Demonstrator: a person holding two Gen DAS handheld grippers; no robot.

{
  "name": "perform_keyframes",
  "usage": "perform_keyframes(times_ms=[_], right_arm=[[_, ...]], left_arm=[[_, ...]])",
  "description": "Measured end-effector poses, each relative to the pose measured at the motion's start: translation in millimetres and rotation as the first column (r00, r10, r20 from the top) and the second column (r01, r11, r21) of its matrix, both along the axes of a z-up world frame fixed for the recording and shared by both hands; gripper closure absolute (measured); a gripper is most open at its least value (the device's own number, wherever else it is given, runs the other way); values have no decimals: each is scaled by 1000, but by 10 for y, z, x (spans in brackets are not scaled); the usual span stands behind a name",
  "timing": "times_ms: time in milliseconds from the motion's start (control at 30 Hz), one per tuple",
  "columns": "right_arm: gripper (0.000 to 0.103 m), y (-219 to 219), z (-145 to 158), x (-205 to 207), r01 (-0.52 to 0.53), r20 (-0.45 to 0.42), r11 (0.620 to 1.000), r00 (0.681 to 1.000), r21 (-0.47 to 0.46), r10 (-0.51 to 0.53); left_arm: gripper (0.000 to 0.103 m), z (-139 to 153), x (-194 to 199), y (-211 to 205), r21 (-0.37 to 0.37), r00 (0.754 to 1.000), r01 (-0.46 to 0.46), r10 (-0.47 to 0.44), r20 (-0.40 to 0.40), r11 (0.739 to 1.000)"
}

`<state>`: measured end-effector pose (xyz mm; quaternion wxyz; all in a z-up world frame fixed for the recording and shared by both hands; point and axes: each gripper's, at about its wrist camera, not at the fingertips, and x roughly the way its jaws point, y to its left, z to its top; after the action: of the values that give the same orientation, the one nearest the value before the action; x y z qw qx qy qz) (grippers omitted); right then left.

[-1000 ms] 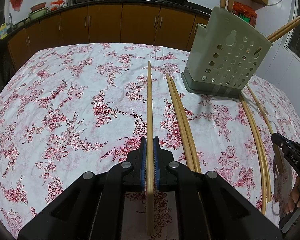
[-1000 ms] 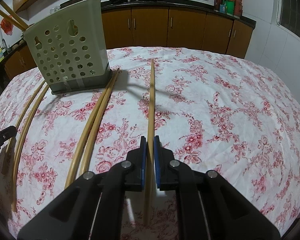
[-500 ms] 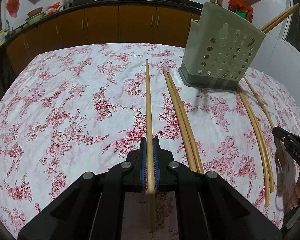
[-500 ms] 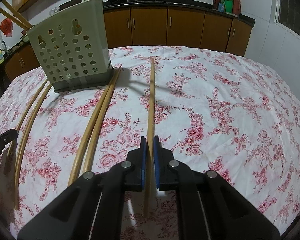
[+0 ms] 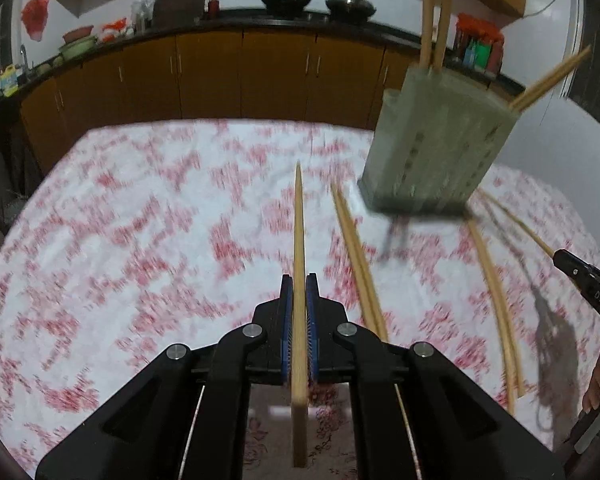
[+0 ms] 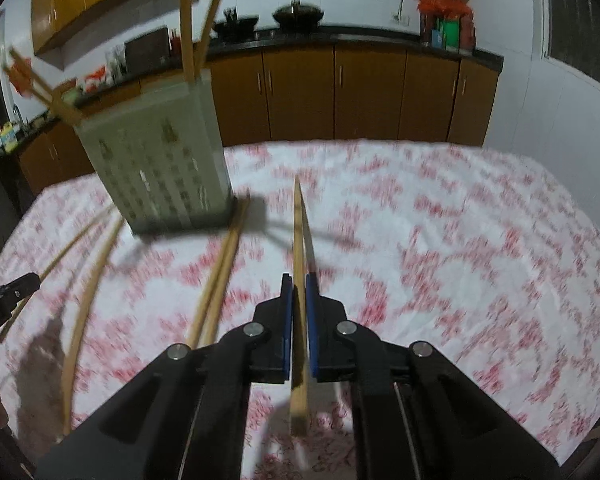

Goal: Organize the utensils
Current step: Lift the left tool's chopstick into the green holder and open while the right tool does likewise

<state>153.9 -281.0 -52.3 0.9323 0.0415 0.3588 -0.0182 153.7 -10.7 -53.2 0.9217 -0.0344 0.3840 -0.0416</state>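
Both grippers have lifted their chopsticks clear of the floral tablecloth (image 5: 140, 240). The perforated holder (image 5: 436, 148) already keeps some chopsticks; four loose chopsticks (image 5: 356, 256) remain lying. Left gripper (image 5: 299, 292) clamps one chopstick (image 5: 299, 220), right gripper (image 6: 299, 292) another (image 6: 299, 232).

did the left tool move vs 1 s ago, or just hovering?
Yes. The left tool, shut on a chopstick, has lifted: the green holder and tablecloth sit lower and smaller in its view, streaked with motion blur.
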Motion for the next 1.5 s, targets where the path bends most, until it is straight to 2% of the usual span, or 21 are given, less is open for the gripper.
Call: perform_keyframes(times_ms=[333, 600, 800, 1033, 1267, 1367, 1500], right_arm=[[95, -63, 667, -117, 5, 184, 999, 983, 32, -11], [95, -20, 896, -142, -7, 241, 1000, 970, 29, 0], [95, -18, 1256, -222, -46, 327, 997, 945, 56, 25], [95, 41, 1773, -320, -124, 446, 986, 893, 111, 62], [95, 190, 2142, -262, -157, 569, 983, 819, 91, 78], [95, 251, 2133, -123, -151, 579, 985, 812, 78, 79], [95, 311, 2020, 98, -141, 566, 988, 820, 63, 81]], left_arm=[[96, 760, -112, 107, -81, 982, -9, 24, 189, 997], [96, 1062, -140, 84, -81, 965, 13, 9, 261, 997], [96, 1323, -229, 17, -78, 946, 58, -30, 321, 995], [96, 1713, -323, -210, -72, 900, 123, -81, 429, 990], [96, 2061, -183, -428, -93, 823, 118, -45, 566, 989], [96, 2092, -38, -496, -103, 801, 97, -16, 599, 990], [96, 1999, 153, -570, -101, 790, 70, 7, 613, 992]])
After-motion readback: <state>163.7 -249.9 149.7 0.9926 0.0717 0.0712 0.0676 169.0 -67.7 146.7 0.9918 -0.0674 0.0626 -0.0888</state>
